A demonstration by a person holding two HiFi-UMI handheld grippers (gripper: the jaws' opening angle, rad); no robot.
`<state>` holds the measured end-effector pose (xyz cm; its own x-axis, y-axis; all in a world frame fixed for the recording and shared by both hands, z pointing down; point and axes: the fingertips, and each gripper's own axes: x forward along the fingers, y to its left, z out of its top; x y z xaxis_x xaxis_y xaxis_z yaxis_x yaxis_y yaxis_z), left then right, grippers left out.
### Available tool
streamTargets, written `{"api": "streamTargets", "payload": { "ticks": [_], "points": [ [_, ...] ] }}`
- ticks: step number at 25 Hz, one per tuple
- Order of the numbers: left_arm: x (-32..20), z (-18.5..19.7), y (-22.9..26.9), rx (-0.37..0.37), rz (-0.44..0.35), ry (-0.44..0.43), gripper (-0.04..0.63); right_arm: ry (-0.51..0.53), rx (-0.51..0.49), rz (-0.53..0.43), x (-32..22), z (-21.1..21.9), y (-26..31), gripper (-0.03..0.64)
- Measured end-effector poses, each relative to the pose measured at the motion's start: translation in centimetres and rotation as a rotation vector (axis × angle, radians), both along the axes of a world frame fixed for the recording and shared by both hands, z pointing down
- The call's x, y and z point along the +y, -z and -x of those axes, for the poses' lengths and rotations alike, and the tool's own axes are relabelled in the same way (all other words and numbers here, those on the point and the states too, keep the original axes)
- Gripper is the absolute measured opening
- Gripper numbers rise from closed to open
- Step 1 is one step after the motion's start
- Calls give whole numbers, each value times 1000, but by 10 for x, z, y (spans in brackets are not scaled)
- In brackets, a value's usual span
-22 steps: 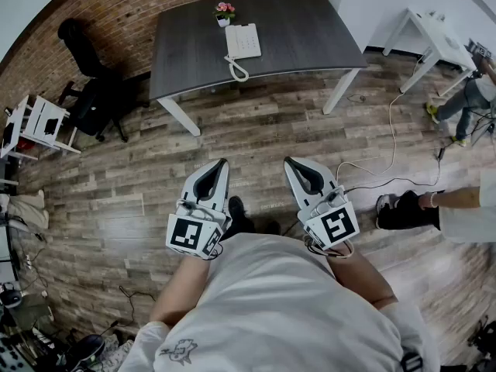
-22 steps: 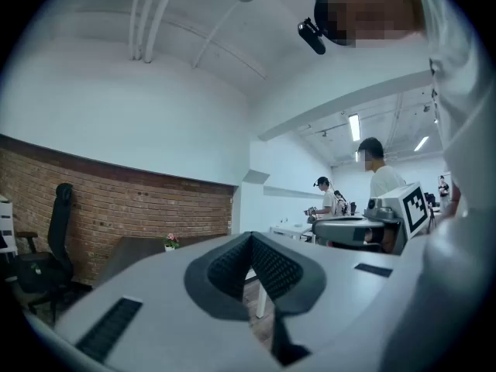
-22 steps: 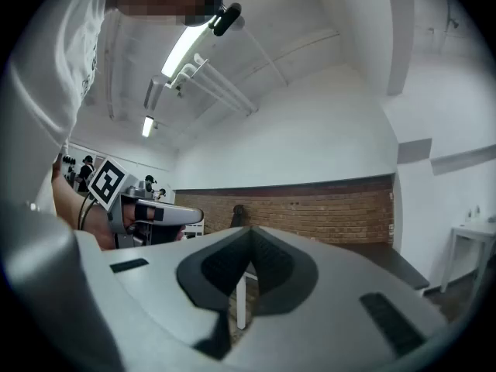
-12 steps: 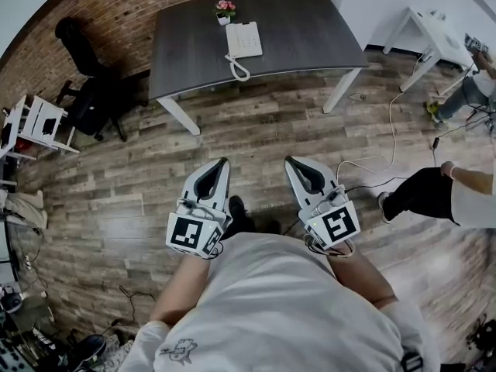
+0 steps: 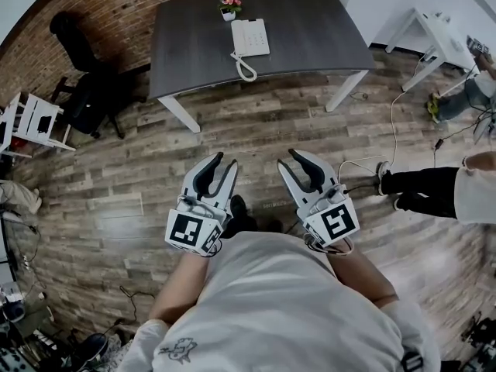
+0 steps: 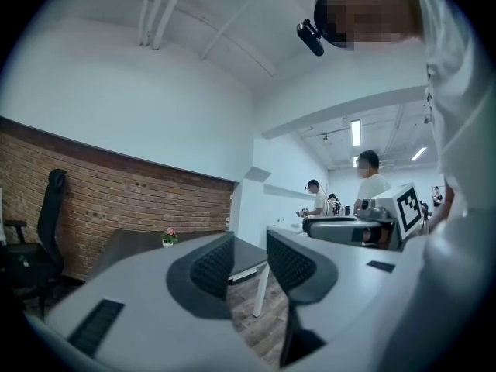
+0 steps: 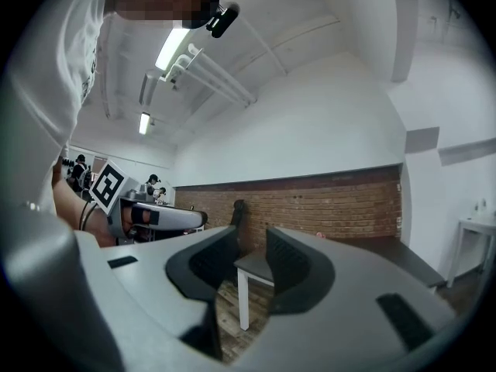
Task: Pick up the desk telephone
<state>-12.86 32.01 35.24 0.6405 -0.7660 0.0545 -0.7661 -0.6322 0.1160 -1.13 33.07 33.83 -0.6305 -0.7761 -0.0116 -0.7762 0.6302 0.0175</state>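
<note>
The white desk telephone (image 5: 250,37) lies on the dark grey desk (image 5: 310,29) at the far side of the room, its coiled cord (image 5: 246,68) hanging over the front edge. A small pot of pink flowers (image 5: 228,8) stands just behind it. My left gripper (image 5: 225,160) and right gripper (image 5: 289,158) are held level side by side in front of my body, far short of the desk. Both stand open with nothing between the jaws. In the left gripper view the left gripper (image 6: 249,246) frames the desk's edge (image 6: 132,242); the phone is hidden there. The right gripper (image 7: 252,246) also points at the desk (image 7: 256,266).
Wooden floor lies between me and the desk. A black office chair (image 5: 85,84) and a white rack (image 5: 35,122) stand at the left. A white table (image 5: 438,33), floor cables (image 5: 391,146) and a person's legs (image 5: 418,184) are at the right.
Both grippers' jaws have parted; earlier their tips were together. The person at the right has shifted their legs. The desk sits slightly further right in view.
</note>
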Motion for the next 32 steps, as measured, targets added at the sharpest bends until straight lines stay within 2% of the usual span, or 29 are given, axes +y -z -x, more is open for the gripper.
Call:
{"api": "streamTargets", "payload": {
  "ticks": [3, 6, 13, 20, 32],
  "points": [
    [-21, 12, -4, 19, 10, -32, 242, -8, 13, 4, -24, 11, -3, 174],
    [-44, 23, -6, 29, 11, -59, 295, -13, 10, 17, -47, 25, -7, 193],
    [-98, 55, 5, 20, -10, -119, 316, -59, 28, 14, -92, 58, -1, 196],
    [-125, 76, 1, 23, 7, -158, 327, -107, 45, 22, -121, 73, -4, 196],
    [-171, 61, -3, -2, 0, -120, 331, -88, 27, 13, -177, 48, -8, 223]
  ]
}}
